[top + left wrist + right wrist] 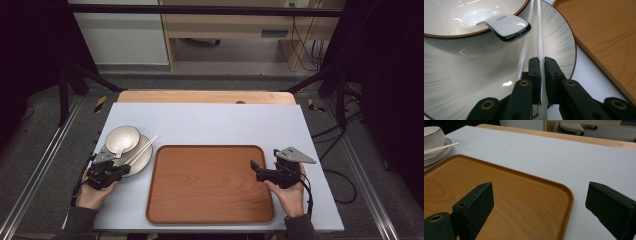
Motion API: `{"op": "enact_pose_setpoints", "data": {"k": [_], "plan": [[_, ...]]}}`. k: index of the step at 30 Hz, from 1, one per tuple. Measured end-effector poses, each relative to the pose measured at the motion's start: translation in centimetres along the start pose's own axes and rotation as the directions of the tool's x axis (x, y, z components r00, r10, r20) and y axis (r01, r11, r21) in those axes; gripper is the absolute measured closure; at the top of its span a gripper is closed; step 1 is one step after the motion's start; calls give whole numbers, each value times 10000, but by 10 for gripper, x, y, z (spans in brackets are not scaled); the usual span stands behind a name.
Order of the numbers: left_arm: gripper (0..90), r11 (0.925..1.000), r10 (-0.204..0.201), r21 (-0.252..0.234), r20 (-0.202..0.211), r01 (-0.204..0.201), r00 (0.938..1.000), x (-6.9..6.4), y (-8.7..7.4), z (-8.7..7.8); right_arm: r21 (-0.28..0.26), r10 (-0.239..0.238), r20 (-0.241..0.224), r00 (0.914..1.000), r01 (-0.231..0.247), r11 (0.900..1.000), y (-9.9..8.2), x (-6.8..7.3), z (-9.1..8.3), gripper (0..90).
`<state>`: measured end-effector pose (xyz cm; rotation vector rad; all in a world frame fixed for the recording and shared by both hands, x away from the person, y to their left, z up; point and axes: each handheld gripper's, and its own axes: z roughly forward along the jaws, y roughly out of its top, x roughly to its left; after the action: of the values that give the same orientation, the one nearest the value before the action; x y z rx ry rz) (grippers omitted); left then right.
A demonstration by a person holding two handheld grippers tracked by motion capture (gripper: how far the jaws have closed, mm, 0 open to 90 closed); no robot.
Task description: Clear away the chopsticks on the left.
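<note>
Left gripper (541,62): jaws pinched on one chopstick (540,37), its held end hidden between them.
Chopsticks: two, across the plate (559,42) near the tabletop's left edge.
Bowl (454,37): one, on the plate, cut off, holding one spoon (499,25).
Right gripper (263,170): jaws spread wide, empty, over the tray (210,185) at its right edge.

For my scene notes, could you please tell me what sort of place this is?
Probably a lab recording station set up as a dining table: dark frame rails around the table, loose cables on the floor, and a bowl beside a wooden tray.
</note>
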<state>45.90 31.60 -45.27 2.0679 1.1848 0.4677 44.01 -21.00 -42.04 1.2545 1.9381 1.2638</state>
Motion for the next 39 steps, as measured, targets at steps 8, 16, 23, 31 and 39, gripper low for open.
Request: {"op": "enact_pose_setpoints", "data": {"k": [8,16,23,31,39], "plan": [[842,9996,-64,-263,70,66,10000,-7,2,-7,-69,-5,-2,10000,5,10000,1,0,-2,74],[844,9969,-231,-753,6,231,9997,-20,6,-18,-160,-14,63,10000,15,9999,2,-1,-4,68],[844,9912,-531,-1224,-169,506,9984,-40,8,-26,-246,15,161,9999,-11,9997,3,-3,-7,54],[844,9804,-1047,-1726,-465,953,9934,-67,6,-30,-275,107,211,9997,-101,9996,4,-4,-9,50],[843,9691,-1529,-2074,-824,1332,9848,-95,8,-30,-247,99,173,9998,-95,9996,4,-2,-9,50]]}}
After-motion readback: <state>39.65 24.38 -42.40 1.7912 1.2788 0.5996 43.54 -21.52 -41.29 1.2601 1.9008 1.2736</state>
